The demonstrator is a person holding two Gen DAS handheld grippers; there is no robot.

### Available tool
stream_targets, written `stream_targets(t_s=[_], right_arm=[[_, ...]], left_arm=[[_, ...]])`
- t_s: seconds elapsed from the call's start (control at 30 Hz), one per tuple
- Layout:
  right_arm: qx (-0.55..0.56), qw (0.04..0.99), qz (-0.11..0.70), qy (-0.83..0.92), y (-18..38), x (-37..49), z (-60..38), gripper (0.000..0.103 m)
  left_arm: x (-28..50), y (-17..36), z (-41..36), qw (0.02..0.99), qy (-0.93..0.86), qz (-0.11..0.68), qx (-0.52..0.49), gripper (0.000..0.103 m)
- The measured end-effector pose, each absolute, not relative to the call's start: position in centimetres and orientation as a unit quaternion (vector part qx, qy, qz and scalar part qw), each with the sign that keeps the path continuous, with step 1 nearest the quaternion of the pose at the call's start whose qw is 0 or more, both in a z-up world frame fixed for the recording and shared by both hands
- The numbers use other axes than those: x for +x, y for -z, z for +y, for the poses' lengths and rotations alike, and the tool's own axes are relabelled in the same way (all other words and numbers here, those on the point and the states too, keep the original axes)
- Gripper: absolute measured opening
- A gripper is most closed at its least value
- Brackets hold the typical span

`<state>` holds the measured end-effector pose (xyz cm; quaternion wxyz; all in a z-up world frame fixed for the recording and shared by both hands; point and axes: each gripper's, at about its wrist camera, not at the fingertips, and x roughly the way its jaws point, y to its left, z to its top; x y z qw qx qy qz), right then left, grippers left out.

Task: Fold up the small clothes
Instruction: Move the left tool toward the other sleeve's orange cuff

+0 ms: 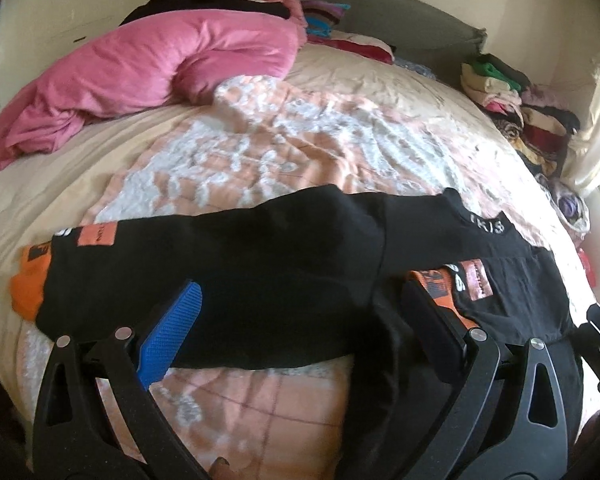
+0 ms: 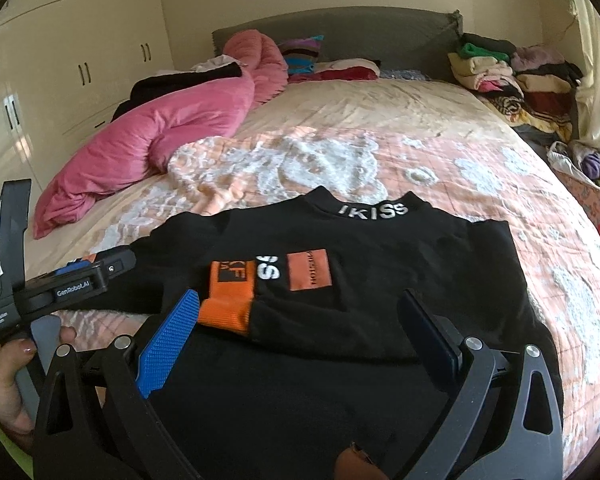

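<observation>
Sweatshirt (image 2: 380, 280) flat on bed (image 2: 380, 120); beneath both grippers' spread fingers (image 1: 172, 328); nothing grasped

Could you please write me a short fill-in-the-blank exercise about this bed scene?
1. The black top lies on the ____.
2. The cuff folded across its body is ____.
3. The bundled duvet beside it is ____.
4. The fingers of the right gripper stand ____.

Missing words: bed; orange; pink; open

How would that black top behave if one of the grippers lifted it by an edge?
Probably floppy: the black top lies flat on the bed, one sleeve already folded over it. It likely would sag and unfold. Being soft cloth, it looks light.
</observation>
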<state>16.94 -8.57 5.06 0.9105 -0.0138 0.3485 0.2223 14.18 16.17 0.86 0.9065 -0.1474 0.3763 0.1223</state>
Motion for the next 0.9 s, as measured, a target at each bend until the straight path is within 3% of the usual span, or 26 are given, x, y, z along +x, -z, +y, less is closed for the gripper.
stream_targets(t_s=[0.9], right_arm=[[-0.055,0.902,0.338,-0.262,-6.1,15.8,-2.5,0.099]], left_arm=[[9.1,-1.5,23.9,0.89,-0.205,0.346,-0.217,0.094]])
